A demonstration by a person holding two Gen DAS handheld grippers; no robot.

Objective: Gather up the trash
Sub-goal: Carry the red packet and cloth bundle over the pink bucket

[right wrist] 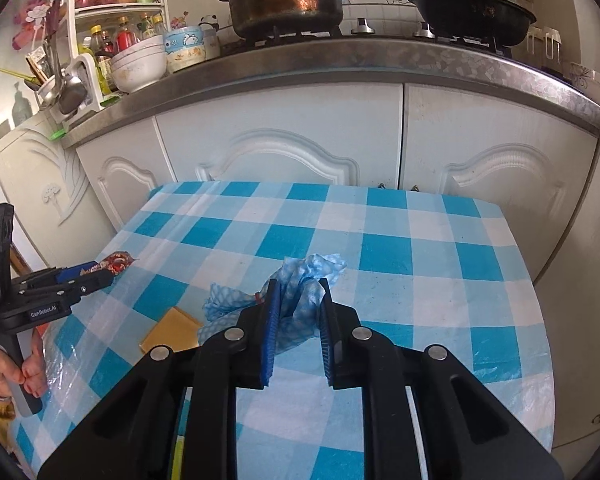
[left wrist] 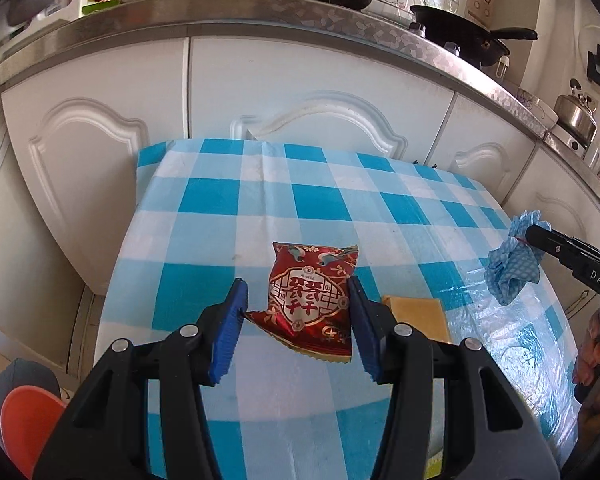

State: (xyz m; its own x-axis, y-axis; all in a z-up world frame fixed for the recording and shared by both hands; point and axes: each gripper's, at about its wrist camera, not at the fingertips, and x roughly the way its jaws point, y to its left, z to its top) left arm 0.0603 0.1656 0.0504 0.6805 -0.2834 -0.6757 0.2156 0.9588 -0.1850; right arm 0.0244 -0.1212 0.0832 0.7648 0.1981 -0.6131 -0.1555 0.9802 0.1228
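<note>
Red snack packet (left wrist: 314, 300) between left fingers (left wrist: 230, 320) (contact unclear); right gripper (right wrist: 298, 280) pinching blue cloth (right wrist: 300, 292).

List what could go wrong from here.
The left gripper holds the red packet only by its edges, so the slick foil may slip out. The blue cloth hangs loose from the right gripper and could snag or drop. The yellow card lies flat on the table, easy to miss.
</note>
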